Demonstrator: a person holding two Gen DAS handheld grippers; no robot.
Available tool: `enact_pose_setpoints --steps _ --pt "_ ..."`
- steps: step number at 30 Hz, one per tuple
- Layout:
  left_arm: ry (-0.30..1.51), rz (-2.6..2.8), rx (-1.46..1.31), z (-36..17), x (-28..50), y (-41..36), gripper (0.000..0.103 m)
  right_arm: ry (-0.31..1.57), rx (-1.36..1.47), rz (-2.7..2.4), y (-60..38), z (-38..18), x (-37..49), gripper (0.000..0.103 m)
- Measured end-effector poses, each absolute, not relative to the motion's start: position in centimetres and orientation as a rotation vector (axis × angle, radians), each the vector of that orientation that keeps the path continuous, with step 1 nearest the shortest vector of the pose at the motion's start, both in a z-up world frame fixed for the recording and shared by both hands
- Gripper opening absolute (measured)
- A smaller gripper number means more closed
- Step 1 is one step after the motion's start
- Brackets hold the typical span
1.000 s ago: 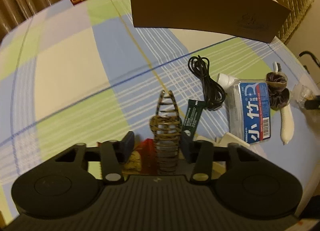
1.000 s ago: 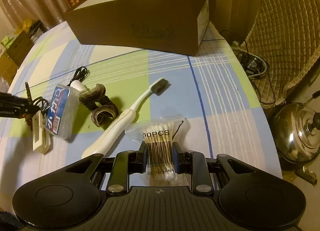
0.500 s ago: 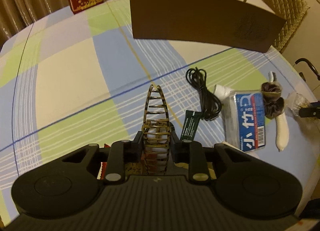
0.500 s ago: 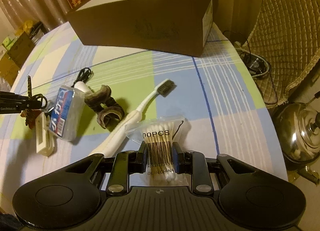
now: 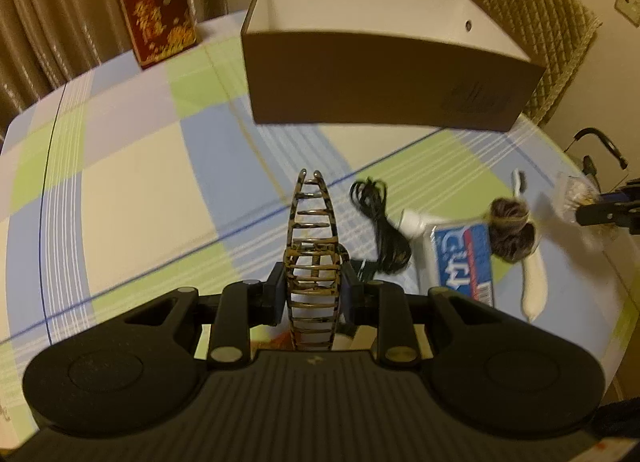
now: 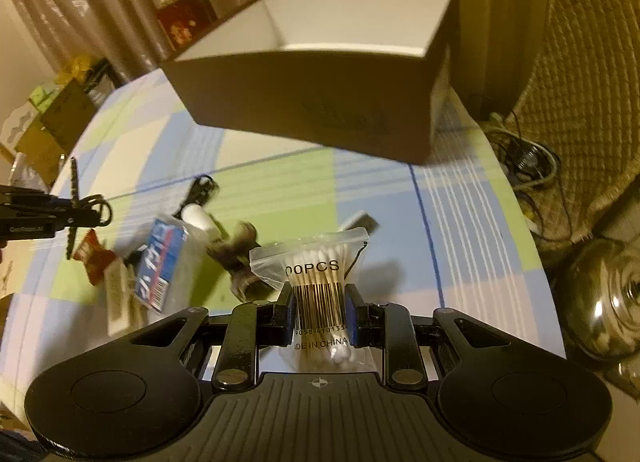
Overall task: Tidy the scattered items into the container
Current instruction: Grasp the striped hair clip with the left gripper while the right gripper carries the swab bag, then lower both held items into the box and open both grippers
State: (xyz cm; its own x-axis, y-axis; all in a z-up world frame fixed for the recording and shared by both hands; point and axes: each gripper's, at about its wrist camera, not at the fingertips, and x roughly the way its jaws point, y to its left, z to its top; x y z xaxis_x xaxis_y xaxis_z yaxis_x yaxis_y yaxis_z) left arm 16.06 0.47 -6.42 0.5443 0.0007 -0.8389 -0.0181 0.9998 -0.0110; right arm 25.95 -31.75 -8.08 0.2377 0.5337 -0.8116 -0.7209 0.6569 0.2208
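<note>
Progress check: we have two items in hand and none visibly in the box yet. Left tongs (image 5: 313, 294) are clamped on a tortoiseshell hair clip (image 5: 313, 246), which stands up between the pads, clear of the surface (image 5: 132, 182). Right tongs (image 6: 319, 312) are clamped on a clear bag of cotton swabs (image 6: 318, 286), also lifted off the checked cloth.

Brown box (image 5: 384, 82) sits at the far side of the surface, open at the top; the part of its white inside that we can see is bare, though its floor is hidden from both views. We judge the task at an early stage: both grasps done, carry and drop still to come.

Left on the surface, as far as we can see:
- coiled black cable (image 5: 380, 222)
- blue-and-white packet (image 5: 464, 262)
- brown hair tie (image 5: 512, 230), resting against that packet
- white toothbrush (image 5: 534, 282)
- small red item (image 6: 94, 258) and a pale flat piece (image 6: 116, 298) near the left tongs

Both views are somewhat blurred, so smaller items may be missed. We expect each leftover to need its own pickup after these two go in.
</note>
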Motion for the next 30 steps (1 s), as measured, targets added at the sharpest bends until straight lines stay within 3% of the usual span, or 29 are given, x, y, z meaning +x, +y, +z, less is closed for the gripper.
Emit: enact_pose_setpoints --steps 21,30 --pt "0.777 -0.13 0.026 1.7 26.7 -3.2 0.022 0.719 -0.194 1.039 -22.5 0.1 31.9 0.021" --pt "0.812 -0.153 0.031 1.6 35.9 -3.1 0.022 0.737 -0.229 1.013 -18.6 -0.4 39.3 0.021"
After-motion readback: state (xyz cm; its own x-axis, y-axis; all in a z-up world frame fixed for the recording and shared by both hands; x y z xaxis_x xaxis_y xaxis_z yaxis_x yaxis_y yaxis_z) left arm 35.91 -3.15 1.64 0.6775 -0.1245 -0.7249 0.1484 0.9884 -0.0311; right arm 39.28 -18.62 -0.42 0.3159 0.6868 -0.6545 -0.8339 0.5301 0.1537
